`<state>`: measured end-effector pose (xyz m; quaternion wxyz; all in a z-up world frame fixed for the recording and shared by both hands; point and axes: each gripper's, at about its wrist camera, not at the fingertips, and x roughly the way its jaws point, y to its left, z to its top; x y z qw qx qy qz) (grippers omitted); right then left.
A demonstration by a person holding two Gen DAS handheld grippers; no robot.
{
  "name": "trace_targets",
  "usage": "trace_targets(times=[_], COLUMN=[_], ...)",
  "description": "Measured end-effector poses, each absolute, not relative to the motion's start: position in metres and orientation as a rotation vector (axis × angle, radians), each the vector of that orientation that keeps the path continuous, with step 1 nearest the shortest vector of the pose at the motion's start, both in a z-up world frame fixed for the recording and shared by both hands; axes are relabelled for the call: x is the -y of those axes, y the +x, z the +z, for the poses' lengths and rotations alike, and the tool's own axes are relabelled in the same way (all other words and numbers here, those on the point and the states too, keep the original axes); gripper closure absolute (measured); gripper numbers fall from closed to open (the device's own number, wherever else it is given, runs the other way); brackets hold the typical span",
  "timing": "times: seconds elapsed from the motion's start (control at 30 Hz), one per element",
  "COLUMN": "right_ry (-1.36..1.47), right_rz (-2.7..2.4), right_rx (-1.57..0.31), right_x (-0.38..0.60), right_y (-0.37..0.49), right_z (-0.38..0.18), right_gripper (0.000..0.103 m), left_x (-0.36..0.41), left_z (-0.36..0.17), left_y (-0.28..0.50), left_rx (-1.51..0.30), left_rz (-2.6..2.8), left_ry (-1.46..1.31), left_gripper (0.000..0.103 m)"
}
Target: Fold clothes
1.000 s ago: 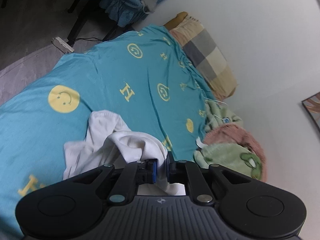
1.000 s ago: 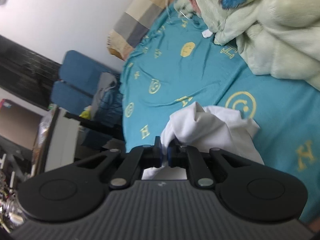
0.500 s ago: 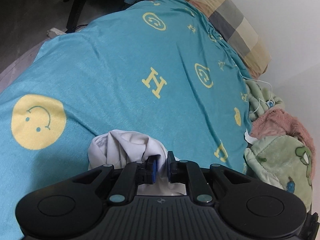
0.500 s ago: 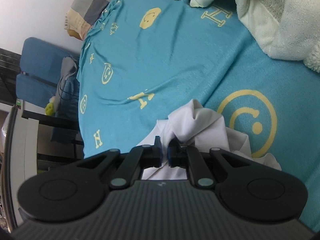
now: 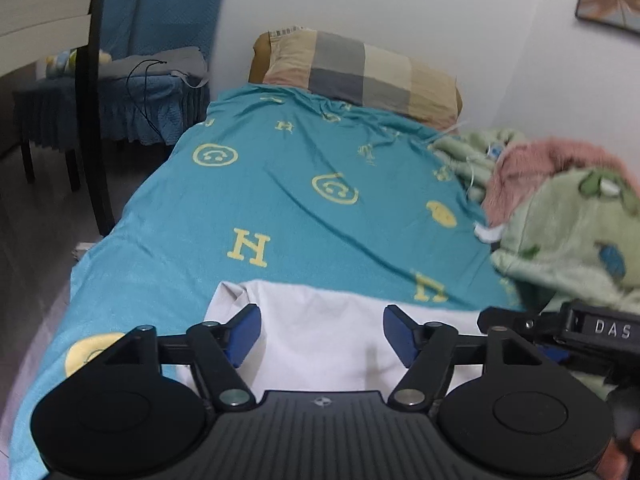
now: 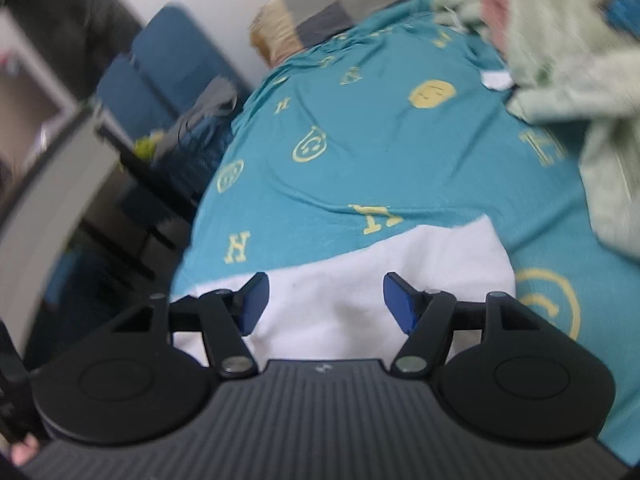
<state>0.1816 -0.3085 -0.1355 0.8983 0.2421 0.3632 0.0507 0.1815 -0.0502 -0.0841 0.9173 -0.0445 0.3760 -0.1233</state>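
Teal bedding [image 5: 304, 208] printed with smileys is carrying a white garment [image 5: 320, 336], lying flat near the bed's foot. Both the left claw [image 5: 320, 334] and right claw [image 6: 322, 304] have just been opening and are hovering wide, nothing pinched. Soft, light and limp, it is probably best pinched at corners or along an edge.

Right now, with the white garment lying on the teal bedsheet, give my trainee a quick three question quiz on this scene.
1. True or false: the left gripper is clamped on the white garment.
2. What lies at the head of the teal bedsheet: A a checked pillow, B a laptop, C a basket?
3. Fill in: the right gripper stands ____ over the garment.

Key: 1 false, both grippers have just been opening, nothing pinched. 2 A, the checked pillow. 3 open.
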Motion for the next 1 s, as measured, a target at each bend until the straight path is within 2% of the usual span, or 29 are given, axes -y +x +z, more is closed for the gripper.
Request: trace_targets(times=[0.17,0.37,0.83,1.0], right_ry=[0.355,0.338,0.283,0.308], right_rz=[0.057,0.052,0.029,0.006], right_rx=[-0.819,-0.824,-0.781,-0.782], right_x=[0.298,0.294,0.284,0.283], right_y=[0.203,0.202,0.123,0.096], right_z=[-0.158,-0.161,-0.111,-0.113], right_gripper=[0.038,0.038,0.038,0.039], left_x=[0.064,0.073,0.057,0.055], left_z=[-0.108,-0.12,-0.068,-0.071], left_y=[0.187,0.183,0.098,0.077], left_rx=[-0.831,-0.837,-0.803,-0.829], left_rz=[-0.249,-0.245,-0.281,-0.274], left_ry=[0.006,0.083,0.032,0.058], left_gripper=[0.028,0.027,0.027,0.027])
